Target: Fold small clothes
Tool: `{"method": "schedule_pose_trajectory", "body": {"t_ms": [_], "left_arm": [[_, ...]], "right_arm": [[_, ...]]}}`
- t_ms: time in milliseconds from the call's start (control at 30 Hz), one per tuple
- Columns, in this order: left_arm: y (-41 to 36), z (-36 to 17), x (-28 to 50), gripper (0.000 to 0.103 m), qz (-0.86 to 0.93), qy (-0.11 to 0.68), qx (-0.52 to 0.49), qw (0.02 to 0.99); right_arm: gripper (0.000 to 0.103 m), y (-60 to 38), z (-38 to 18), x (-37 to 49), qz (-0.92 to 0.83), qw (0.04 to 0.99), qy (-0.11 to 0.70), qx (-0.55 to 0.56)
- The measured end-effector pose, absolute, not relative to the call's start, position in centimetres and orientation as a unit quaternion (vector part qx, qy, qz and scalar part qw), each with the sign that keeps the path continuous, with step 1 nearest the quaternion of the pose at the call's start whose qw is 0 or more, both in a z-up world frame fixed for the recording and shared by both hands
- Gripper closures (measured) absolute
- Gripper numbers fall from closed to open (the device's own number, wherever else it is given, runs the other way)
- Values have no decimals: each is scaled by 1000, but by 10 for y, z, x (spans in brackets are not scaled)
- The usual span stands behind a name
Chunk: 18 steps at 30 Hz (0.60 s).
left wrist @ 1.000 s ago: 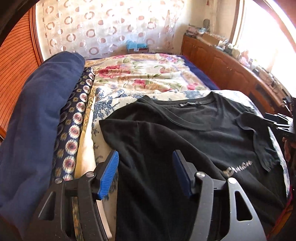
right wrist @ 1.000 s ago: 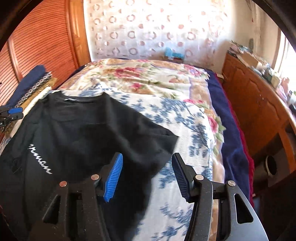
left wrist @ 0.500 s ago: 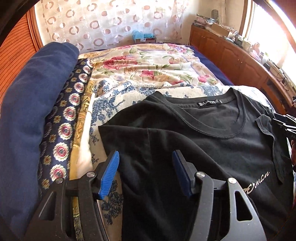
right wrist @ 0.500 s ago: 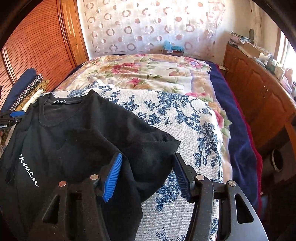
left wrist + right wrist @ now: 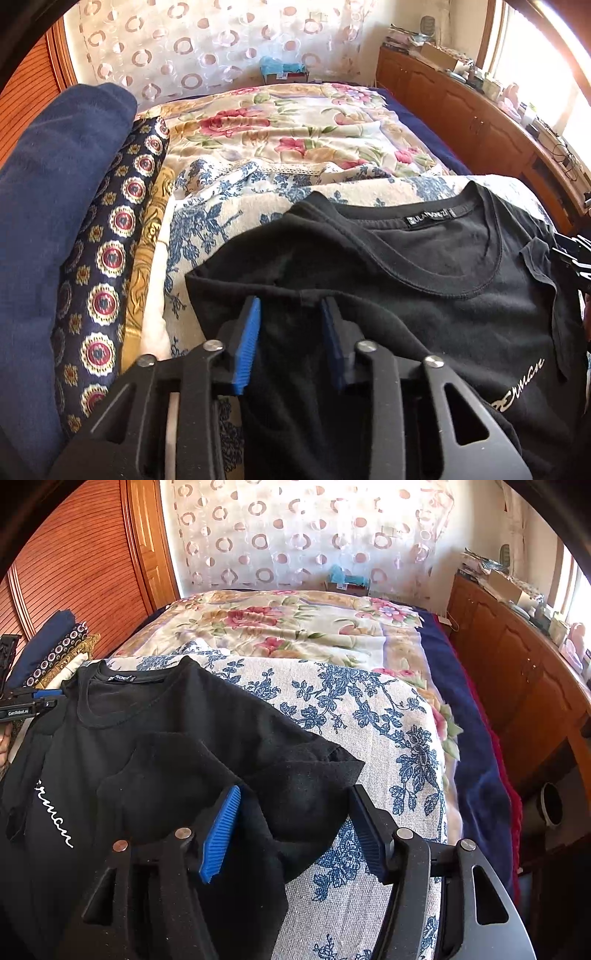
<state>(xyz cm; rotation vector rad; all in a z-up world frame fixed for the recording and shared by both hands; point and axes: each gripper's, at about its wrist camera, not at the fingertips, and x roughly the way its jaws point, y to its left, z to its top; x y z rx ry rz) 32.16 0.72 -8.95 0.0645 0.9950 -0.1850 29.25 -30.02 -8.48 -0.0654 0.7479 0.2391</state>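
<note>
Black cotton T-shirt (image 5: 424,295) lies flat on blue-floral bedspread (image 5: 369,716). Left claw (image 5: 291,332) closing, sleeve fabric between its pads. Right claw (image 5: 295,827) opening, straddling other sleeve.

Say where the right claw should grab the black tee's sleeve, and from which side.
Grip the sleeve at its outer hem corner. It juts flat from the black tee over the blue-floral cover, edge free. Bring the right claw in from the bare cover side; the cloth nearer the body looks bunched, likely a worse pinch.
</note>
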Motion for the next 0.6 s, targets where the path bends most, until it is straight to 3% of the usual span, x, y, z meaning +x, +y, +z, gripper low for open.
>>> {"method": "schedule_pose_trajectory", "body": {"t_ms": [33, 133, 533, 567, 600], "left_arm": [[7, -89, 323, 85, -87, 476, 34, 875], [8, -87, 322, 97, -93, 474, 44, 875], [50, 8, 289, 98, -68, 362, 41, 929], [55, 11, 288, 98, -66, 359, 39, 930], [59, 13, 289, 98, -65, 357, 37, 931]], "right_arm": [[41, -300, -85, 292, 117, 923, 364, -32], [41, -301, -85, 292, 117, 923, 364, -32], [41, -303, -84, 295, 121, 922, 368, -29], [42, -303, -83, 296, 121, 921, 369, -29], [50, -303, -82, 297, 127, 920, 369, -29]]}}
